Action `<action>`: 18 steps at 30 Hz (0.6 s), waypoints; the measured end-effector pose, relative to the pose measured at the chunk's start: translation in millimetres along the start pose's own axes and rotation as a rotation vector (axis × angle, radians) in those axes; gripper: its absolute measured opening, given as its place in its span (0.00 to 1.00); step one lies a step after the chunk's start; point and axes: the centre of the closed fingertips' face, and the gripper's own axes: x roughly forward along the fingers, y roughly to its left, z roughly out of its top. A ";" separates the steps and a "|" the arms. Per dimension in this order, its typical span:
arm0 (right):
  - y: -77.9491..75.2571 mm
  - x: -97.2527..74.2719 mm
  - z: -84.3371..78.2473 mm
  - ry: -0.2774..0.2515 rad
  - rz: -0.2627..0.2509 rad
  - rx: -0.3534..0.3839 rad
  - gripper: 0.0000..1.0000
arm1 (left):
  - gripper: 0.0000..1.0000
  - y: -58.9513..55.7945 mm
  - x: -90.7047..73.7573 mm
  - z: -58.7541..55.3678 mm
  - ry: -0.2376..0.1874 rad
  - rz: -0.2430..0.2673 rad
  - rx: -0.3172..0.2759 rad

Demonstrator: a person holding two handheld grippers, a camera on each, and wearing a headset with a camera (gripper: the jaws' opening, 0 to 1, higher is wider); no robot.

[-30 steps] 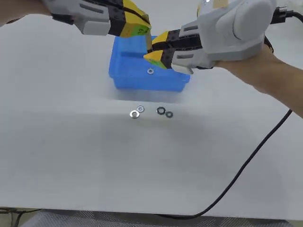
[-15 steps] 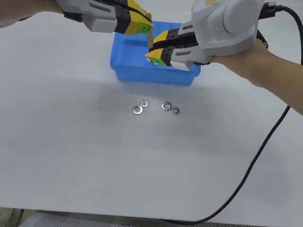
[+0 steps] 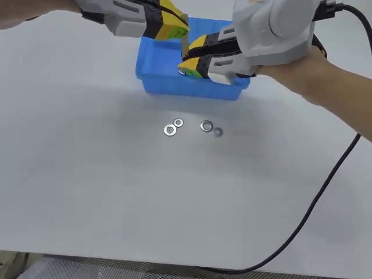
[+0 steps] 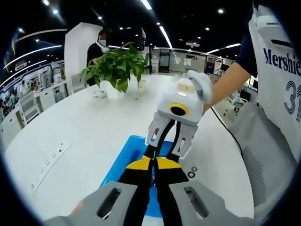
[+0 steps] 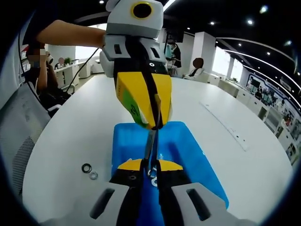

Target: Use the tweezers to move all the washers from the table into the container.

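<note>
Several silver washers [image 3: 206, 125] lie in a loose row on the white table [image 3: 116, 192] in front of the blue container [image 3: 157, 81]. Over the container, my left gripper [image 3: 177, 29] is shut on the upper end of the thin metal tweezers [image 3: 183, 46]. My right gripper [image 3: 187, 63] faces it, shut around the lower end. In the right gripper view the tweezers [image 5: 154, 127] run down from the left gripper's yellow jaws into my right gripper [image 5: 151, 165], and a washer [image 5: 153, 175] shows at their tip inside the container [image 5: 188, 155].
A black cable [image 3: 325, 186] trails from the right gripper across the table's right side to its front edge. Two washers [image 5: 89, 171] lie left of the container in the right gripper view. A potted plant [image 4: 117, 70] stands far back.
The head camera has shifted, so the container and washers sit higher in the picture. Both grippers remain over the container with the tweezers; the right gripper now covers the washer inside.
</note>
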 end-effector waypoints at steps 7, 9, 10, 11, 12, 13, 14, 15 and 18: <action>3.0 -10.1 12.5 -0.036 0.000 -0.018 0.13 | 0.05 -8.6 -7.2 12.5 0.001 -0.006 0.041; 6.0 -14.6 16.9 -0.046 0.001 -0.034 0.13 | 0.05 -12.6 -10.7 16.3 0.001 -0.011 0.056; 7.1 -17.0 19.2 -0.053 0.002 -0.043 0.13 | 0.05 -14.6 -13.1 18.9 0.001 -0.011 0.062; 8.0 -18.8 21.1 -0.058 0.002 -0.048 0.13 | 0.05 -16.3 -14.7 20.7 0.000 -0.013 0.064; 10.3 -21.5 24.3 -0.063 0.002 -0.053 0.13 | 0.05 -18.7 -17.0 23.6 -0.003 -0.013 0.069; 11.4 -23.5 26.6 -0.067 0.000 -0.058 0.13 | 0.05 -20.6 -18.7 25.8 -0.006 -0.014 0.074; 13.6 -26.5 30.3 -0.073 0.000 -0.063 0.13 | 0.05 -23.6 -21.0 29.1 -0.008 -0.015 0.082; 15.2 -28.4 32.7 -0.077 0.001 -0.065 0.13 | 0.05 -26.1 -22.6 31.4 -0.008 -0.017 0.089; 20.7 -35.7 41.0 -0.091 0.001 -0.079 0.13 | 0.05 -36.5 -28.1 39.8 -0.003 -0.021 0.127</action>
